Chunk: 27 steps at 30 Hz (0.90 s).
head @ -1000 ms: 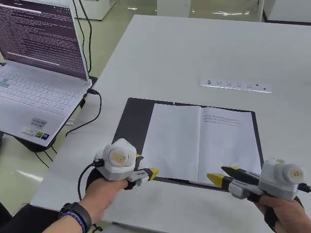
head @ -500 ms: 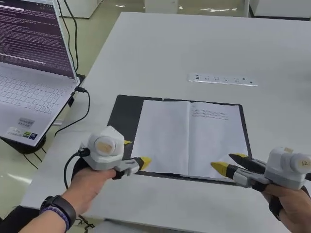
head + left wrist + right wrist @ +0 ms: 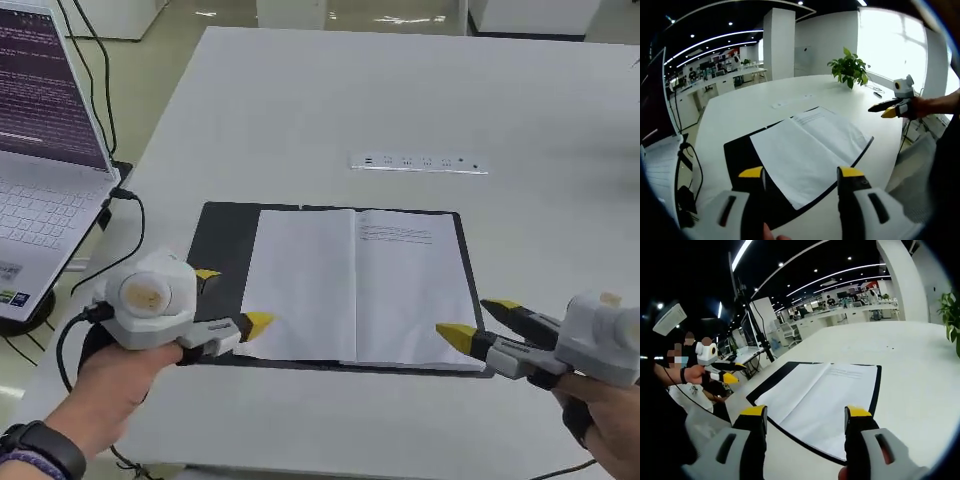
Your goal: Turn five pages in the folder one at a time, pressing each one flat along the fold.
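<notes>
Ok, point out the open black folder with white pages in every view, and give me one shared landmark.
Head view: open black folder with white pages, centre, lying flat.
Left gripper view: folder, centre, slanting up to the right.
Right gripper view: folder, centre, slightly right.
Shared landmark: the printed lines of text heading one page.

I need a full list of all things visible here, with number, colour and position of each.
table: one, white, under the folder.
folder: one, black, open flat near the table's front edge.
pages: two showing, white, inside the folder.
socket strip: one, pale, beyond the folder.
laptop: one, white, screen lit, left of the table.
cables: several, black, around the laptop.
plant: one, green, beyond the table.
left gripper: one, white, yellow tips, open, at the folder's near left corner.
right gripper: one, same colours, open, at its near right corner.
</notes>
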Motion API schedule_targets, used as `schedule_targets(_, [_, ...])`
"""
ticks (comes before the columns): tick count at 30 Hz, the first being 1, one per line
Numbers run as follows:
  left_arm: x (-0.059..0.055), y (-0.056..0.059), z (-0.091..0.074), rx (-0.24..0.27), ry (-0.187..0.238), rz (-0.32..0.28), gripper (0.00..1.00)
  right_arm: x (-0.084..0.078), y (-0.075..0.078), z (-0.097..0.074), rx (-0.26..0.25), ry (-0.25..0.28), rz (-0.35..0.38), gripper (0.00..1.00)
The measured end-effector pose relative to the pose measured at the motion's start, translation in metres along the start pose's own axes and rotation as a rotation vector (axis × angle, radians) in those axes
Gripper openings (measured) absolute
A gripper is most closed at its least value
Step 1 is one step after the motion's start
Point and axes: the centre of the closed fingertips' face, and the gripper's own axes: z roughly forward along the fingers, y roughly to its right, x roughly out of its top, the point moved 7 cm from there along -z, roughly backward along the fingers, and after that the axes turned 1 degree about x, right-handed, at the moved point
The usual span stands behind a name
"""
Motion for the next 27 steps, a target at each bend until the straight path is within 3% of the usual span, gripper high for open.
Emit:
schedule_targets(6, [0.004,-0.005,-0.020,0.025,0.019,-0.021,0.61,0.010,0.003,-0.017,-0.024,0.018,-0.031,0.67])
schedule_targets(10, [0.006,-0.006,-0.028,0.046,0.033,-0.036,0.63,0.006,0.001,-0.024,-0.030,0.011,-0.020,0.71])
schedule_targets(21, [-0.007,-0.001,-0.045,0.060,0.027,-0.069,0.72,-0.004,-0.012,-0.039,-0.036,-0.010,-0.026,0.77])
schedule_targets(27, [-0.007,0.000,-0.048,0.069,0.041,-0.088,0.76,-0.002,-0.014,-0.041,-0.029,-0.025,-0.047,0.80])
